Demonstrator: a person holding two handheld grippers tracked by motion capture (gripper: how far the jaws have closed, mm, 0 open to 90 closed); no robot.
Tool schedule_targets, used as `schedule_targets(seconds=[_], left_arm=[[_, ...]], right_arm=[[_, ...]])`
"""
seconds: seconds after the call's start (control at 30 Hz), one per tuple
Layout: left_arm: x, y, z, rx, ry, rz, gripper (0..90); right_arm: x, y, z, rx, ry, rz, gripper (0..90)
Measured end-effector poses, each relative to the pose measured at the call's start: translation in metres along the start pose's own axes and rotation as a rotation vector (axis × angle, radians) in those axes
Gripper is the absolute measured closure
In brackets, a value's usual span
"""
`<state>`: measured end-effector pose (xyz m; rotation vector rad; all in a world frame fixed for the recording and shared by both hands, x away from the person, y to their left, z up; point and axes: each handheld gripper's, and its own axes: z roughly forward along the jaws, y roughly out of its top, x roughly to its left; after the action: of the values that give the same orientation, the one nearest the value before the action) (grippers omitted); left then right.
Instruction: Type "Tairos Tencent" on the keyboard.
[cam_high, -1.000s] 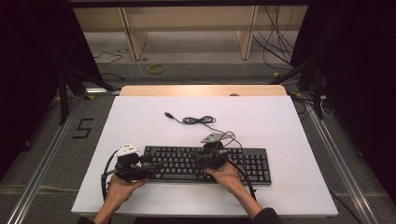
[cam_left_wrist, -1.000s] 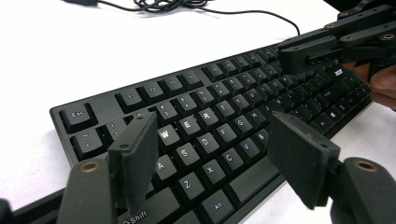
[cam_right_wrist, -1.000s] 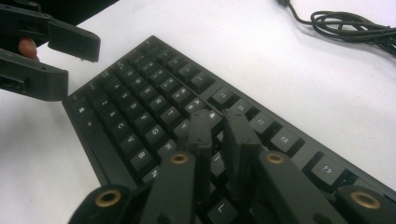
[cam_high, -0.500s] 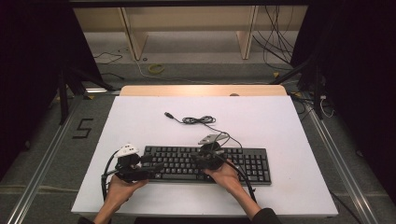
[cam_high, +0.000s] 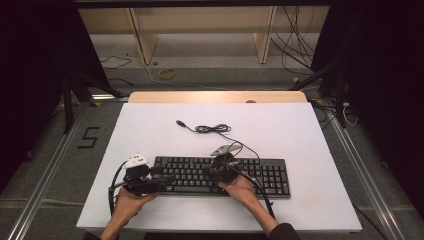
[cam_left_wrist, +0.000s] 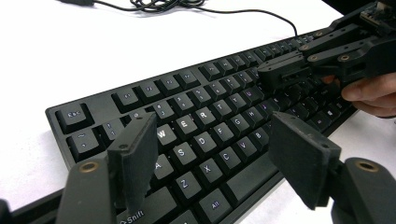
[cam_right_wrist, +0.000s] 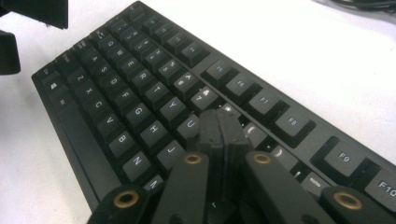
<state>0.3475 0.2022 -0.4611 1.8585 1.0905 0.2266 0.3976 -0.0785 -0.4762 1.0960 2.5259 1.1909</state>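
A black keyboard (cam_high: 272, 176) lies along the near part of the white table (cam_high: 280, 125). My left gripper (cam_high: 167, 179) is over its left end. In the left gripper view it (cam_left_wrist: 217, 151) stands open, jaws spread above the letter keys (cam_left_wrist: 205, 116) with nothing between them. My right gripper (cam_high: 209, 171) is over the keyboard's middle. In the right gripper view it (cam_right_wrist: 222, 133) is shut, tips together low over the keys around U and J on the keyboard (cam_right_wrist: 130, 88); whether they touch I cannot tell. The left gripper view also shows the right gripper (cam_left_wrist: 285, 70), shut.
The keyboard's cable (cam_high: 212, 129) lies coiled behind it, its plug (cam_high: 180, 122) loose on the table. A wooden strip (cam_high: 215, 96) edges the table's far side. Floor cables (cam_high: 300, 45) and dark stands surround the table.
My right gripper has slid a little to the left along the keyboard, staying shut. The left gripper and the keyboard have not moved.
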Motion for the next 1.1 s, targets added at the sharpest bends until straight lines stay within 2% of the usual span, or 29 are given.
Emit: schedule_targets(seconds=[0.3, 0.53, 0.9, 1.1], left_arm=[[0.001, 0.0, 0.0, 0.001, 0.002, 0.001, 33.0], [0.001, 0.0, 0.0, 0.003, 0.004, -0.004, 33.0], [0.002, 0.0, 0.0, 0.002, 0.007, -0.008, 33.1], [0.003, 0.001, 0.001, 0.004, 0.009, -0.006, 33.0]], right_arm=[[0.003, -0.003, 0.003, 0.009, -0.02, -0.013, 90.0], [0.002, -0.002, 0.002, 0.004, -0.014, 0.005, 90.0], [-0.001, 0.001, -0.01, -0.063, 0.004, 0.033, 88.8], [-0.002, 0.002, -0.015, -0.085, 0.021, 0.041, 82.9]])
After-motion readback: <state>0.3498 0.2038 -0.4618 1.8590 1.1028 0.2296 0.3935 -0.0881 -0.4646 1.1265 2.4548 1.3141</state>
